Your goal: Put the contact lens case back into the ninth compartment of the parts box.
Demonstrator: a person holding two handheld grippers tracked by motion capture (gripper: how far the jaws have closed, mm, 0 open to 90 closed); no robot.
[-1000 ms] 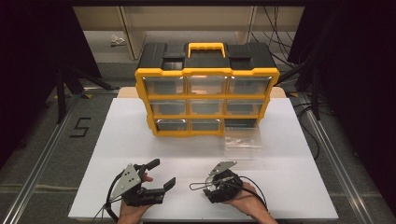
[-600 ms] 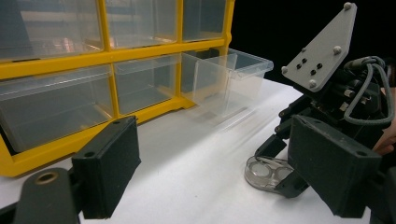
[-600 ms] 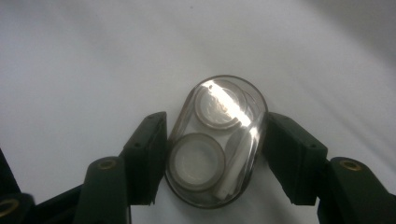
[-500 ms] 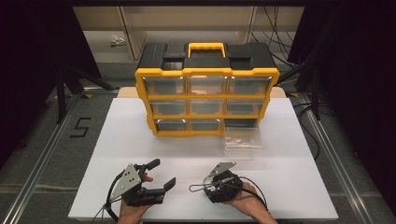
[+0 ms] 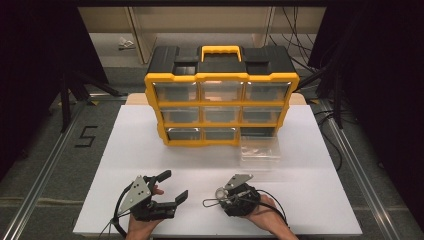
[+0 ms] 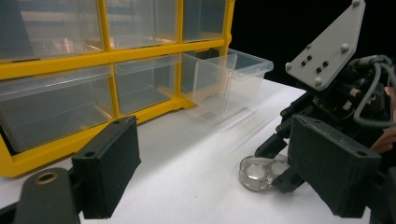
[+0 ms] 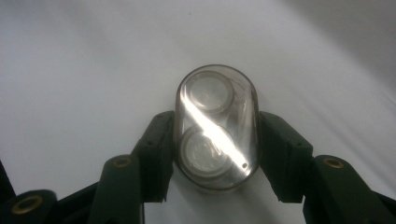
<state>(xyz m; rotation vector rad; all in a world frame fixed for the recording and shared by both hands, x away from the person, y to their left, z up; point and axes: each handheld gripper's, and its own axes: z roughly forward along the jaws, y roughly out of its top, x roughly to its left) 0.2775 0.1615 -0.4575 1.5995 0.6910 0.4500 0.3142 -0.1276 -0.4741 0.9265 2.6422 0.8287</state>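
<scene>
Nothing's shifted since a second ago: my right gripper [image 7: 215,154] clamps the clear capsule [image 7: 216,126] across its short sides, long axis pointing ahead, well in front of the yellow organizer [image 5: 221,100]. Left gripper [image 5: 170,187] gapes empty beside it.

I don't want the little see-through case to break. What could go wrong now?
The right gripper pinches the small clear case only at its smooth sides, near one end, so it might slip or twist out. Squeezing harder could crack it. The clear drawer stands out on the table before the organizer, and a careless swing might knock it.
</scene>
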